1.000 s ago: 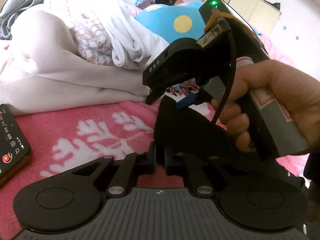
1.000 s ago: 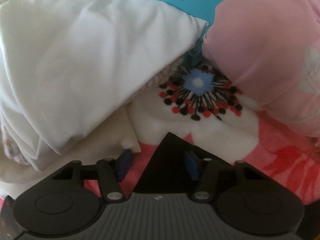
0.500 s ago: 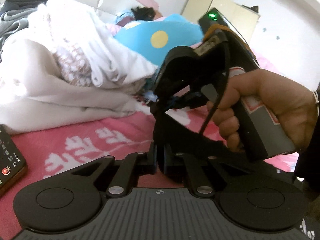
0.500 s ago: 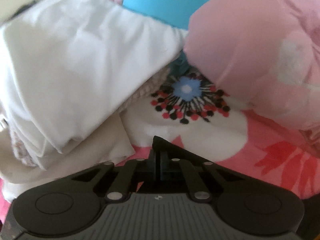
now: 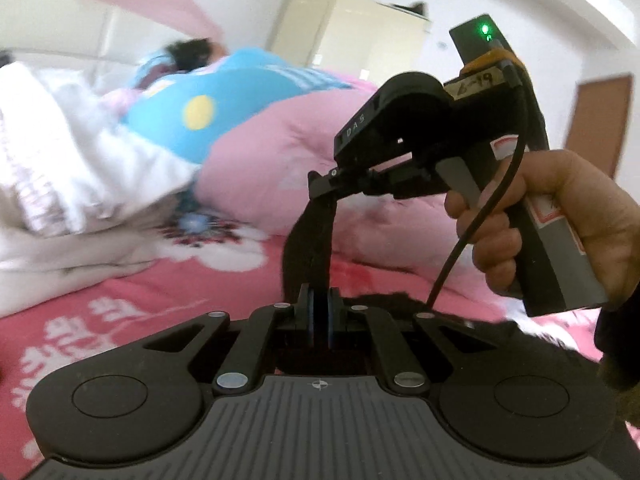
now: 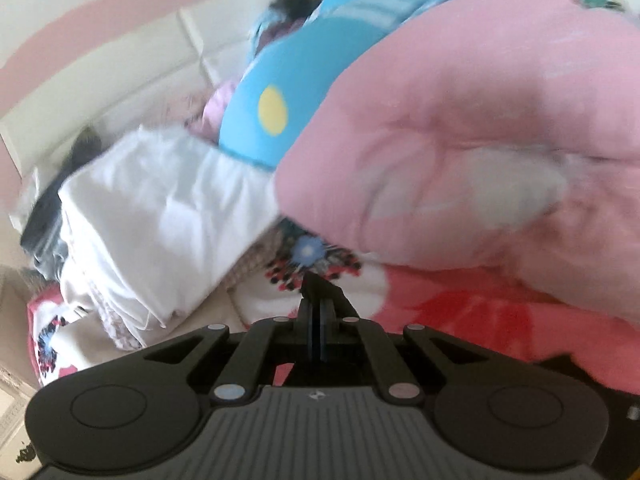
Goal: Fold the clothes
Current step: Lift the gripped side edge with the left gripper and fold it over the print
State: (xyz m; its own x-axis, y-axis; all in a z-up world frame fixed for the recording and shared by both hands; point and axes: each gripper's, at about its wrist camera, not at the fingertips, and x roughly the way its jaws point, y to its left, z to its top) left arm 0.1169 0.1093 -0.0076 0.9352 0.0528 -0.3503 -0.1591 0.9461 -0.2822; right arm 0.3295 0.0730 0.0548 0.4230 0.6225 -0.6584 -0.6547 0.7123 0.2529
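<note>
Left wrist view: your left gripper (image 5: 319, 312) is clamped on the thin black fabric garment (image 5: 308, 240), stretched taut up to your right gripper (image 5: 320, 184). Right gripper's jaws pinch its other edge above the pink floral bedsheet (image 5: 132, 300).

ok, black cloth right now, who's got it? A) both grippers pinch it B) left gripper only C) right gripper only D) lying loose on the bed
A: the left gripper is shut on the black cloth, and the strip runs up taut into the shut right gripper; the right wrist view also shows black fabric between its closed fingers.
</note>
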